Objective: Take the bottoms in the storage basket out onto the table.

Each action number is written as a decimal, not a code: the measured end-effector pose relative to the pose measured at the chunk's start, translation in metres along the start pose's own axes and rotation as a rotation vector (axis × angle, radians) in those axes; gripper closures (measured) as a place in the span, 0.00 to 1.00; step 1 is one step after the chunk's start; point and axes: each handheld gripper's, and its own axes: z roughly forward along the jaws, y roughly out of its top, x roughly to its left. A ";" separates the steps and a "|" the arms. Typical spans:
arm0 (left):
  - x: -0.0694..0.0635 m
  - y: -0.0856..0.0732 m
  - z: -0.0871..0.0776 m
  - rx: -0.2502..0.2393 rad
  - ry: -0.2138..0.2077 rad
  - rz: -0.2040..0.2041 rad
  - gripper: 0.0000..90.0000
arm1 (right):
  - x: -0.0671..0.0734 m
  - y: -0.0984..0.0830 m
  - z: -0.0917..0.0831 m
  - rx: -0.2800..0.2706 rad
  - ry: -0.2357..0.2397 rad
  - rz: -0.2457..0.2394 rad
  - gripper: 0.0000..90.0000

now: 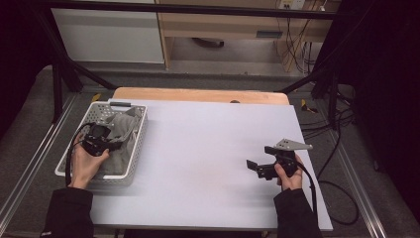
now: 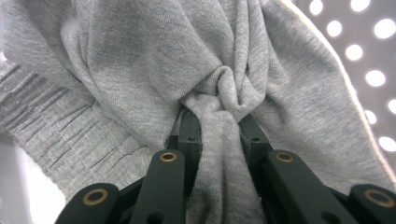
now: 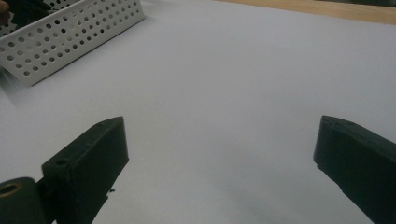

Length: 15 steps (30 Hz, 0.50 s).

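Evidently my left tongs pinch a bunched fold of the grey sweater down in the white basket, ready to lift it out, while my right tongs wait wide above the bare worktop.

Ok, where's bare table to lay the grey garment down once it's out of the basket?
The white tabletop is bare from the basket across to the right gripper, whose jaws stand open over it, and back to the wooden strip. Crowded only at the left edge: the basket is full of grey garment, bunched in the shut left gripper.
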 end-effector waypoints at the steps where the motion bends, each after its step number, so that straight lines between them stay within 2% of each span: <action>1: 0.000 0.001 -0.001 0.007 -0.004 0.000 0.83 | 0.000 0.000 0.000 0.001 0.001 0.000 0.04; 15: 0.002 0.002 -0.014 -0.027 -0.028 -0.016 0.84 | 0.000 0.000 0.000 0.003 0.002 -0.002 0.04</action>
